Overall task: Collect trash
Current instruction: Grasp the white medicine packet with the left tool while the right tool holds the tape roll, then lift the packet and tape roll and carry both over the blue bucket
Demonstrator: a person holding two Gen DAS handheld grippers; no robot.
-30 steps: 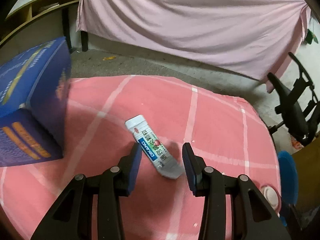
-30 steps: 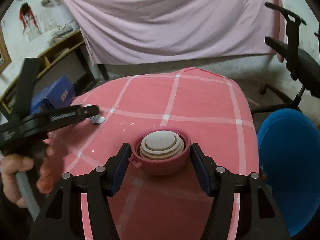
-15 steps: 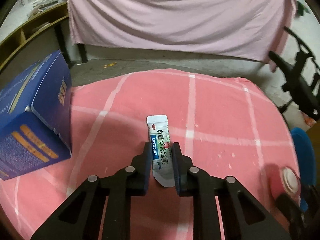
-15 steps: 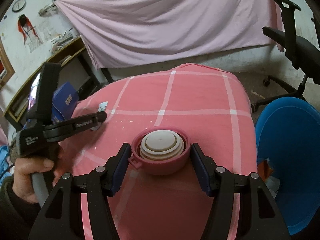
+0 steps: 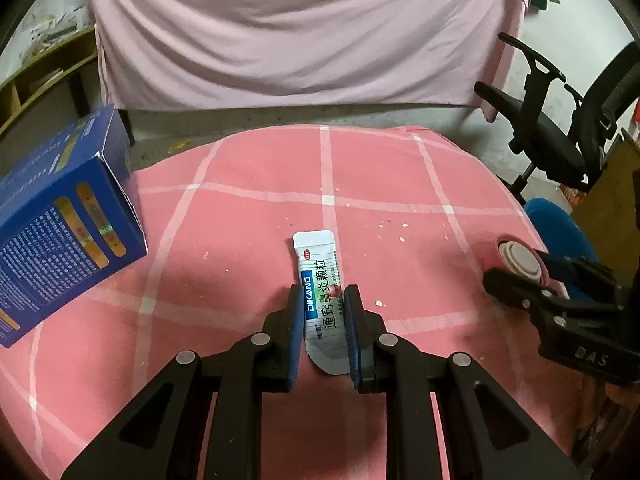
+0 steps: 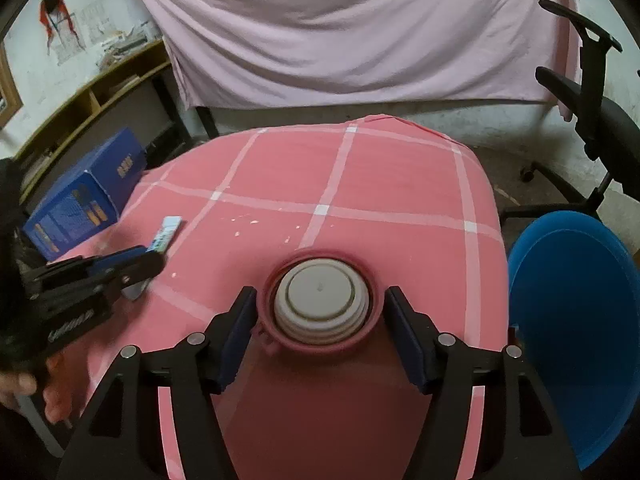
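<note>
A white and blue medicine sachet point(image 5: 319, 288) lies on the pink checked tablecloth point(image 5: 248, 240). My left gripper point(image 5: 322, 334) is shut on the sachet's near end; it also shows in the right wrist view point(image 6: 132, 264) with the sachet point(image 6: 166, 234). A pink collapsible cup with a white lid point(image 6: 320, 304) sits between the pads of my right gripper point(image 6: 320, 332), which stands open around it with gaps on both sides. The cup shows in the left wrist view point(image 5: 518, 258) at the table's right edge.
A blue cardboard box point(image 5: 60, 224) stands at the table's left edge. A blue bin point(image 6: 576, 320) is beside the table on the right. A black office chair point(image 5: 560, 132) stands beyond it. Crumbs point(image 5: 392, 226) dot the cloth. A pink sheet point(image 5: 300, 32) hangs behind.
My left gripper has closed on the sachet, which turned to point straight away from me. My right gripper has stayed around the cup and now looks down on it more steeply.
</note>
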